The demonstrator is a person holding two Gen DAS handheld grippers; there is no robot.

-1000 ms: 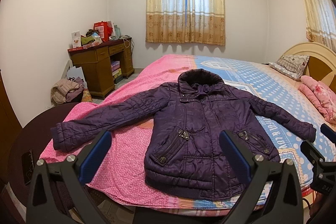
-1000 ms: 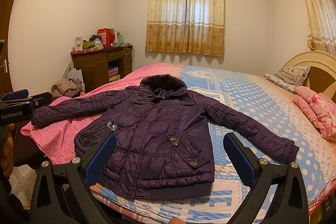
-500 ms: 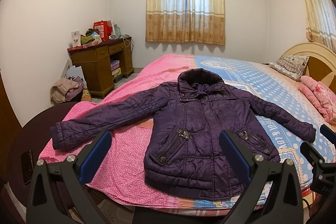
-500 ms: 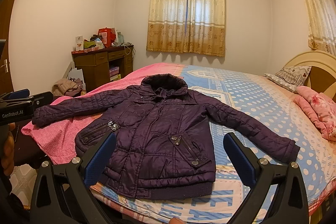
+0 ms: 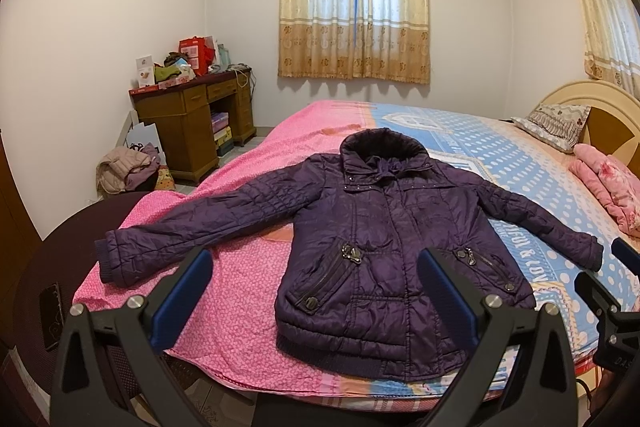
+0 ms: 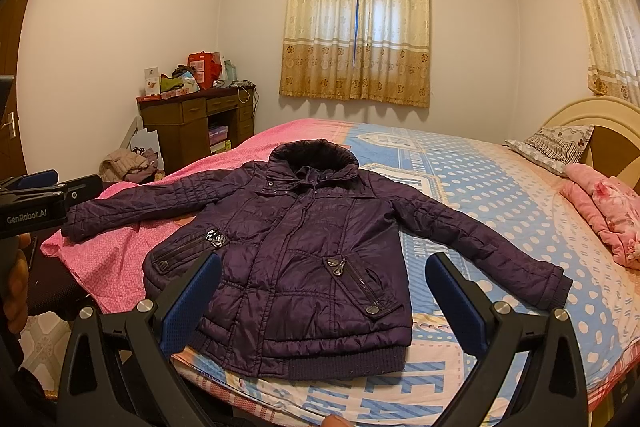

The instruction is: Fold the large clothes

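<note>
A dark purple quilted jacket (image 5: 384,247) lies flat, front up, on the bed with both sleeves spread out and the hem toward me; it also shows in the right wrist view (image 6: 296,251). My left gripper (image 5: 314,291) is open and empty, held above the bed's near edge in front of the jacket's left half. My right gripper (image 6: 322,295) is open and empty, in front of the hem. Neither touches the jacket.
The bed (image 5: 500,163) has a pink and blue cover. A pillow (image 5: 554,121) and folded pink quilt (image 5: 608,187) lie at the headboard on the right. A wooden desk (image 5: 192,119) with clutter and a clothes pile (image 5: 124,171) stand at left.
Both grippers have drifted very slightly toward the jacket. The jacket has not moved and both grippers stay open.
</note>
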